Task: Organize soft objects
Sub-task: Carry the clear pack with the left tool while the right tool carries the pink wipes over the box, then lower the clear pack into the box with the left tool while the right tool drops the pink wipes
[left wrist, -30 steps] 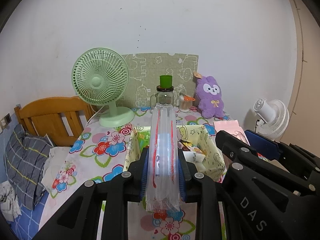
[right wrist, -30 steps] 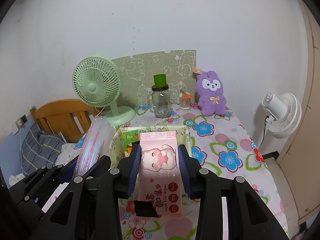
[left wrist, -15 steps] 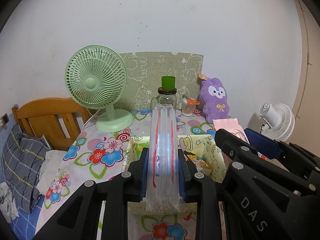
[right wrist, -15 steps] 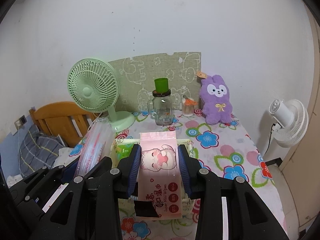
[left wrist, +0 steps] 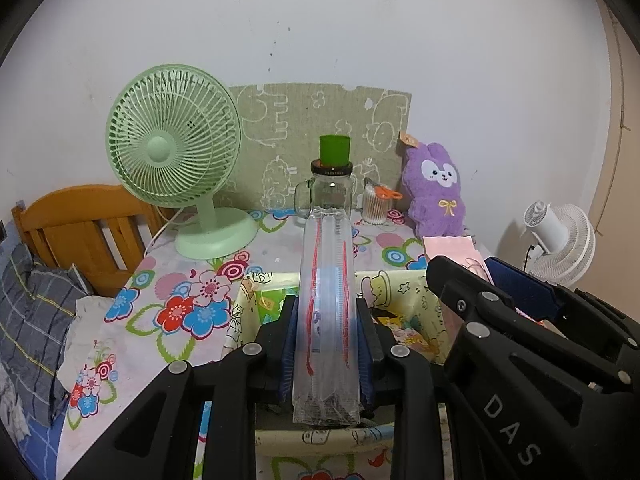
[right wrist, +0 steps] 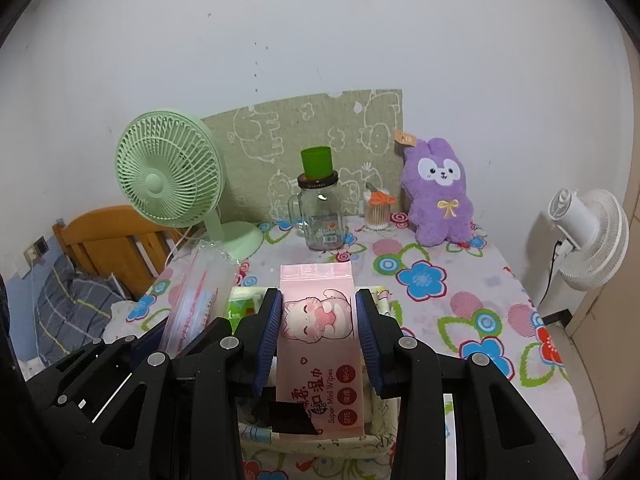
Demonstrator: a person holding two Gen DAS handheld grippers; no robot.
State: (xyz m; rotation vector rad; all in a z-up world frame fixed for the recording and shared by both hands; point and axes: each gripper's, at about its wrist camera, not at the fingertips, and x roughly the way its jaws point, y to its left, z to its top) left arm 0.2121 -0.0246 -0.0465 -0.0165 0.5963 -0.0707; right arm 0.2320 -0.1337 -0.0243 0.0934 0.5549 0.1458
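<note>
Fans, two; plush rabbit (right wrist: 438,192), one; left gripper (left wrist: 326,340) clamped on clear sleeve (left wrist: 327,304), right gripper (right wrist: 318,332) on pink wipes pack (right wrist: 320,344).

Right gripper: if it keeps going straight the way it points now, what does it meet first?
Most likely the fabric basket just below and ahead. The right gripper is shut on the pink wipes pack, whose front end already hangs over the basket's opening. The glass jar stands farther back; depth is uncertain.
</note>
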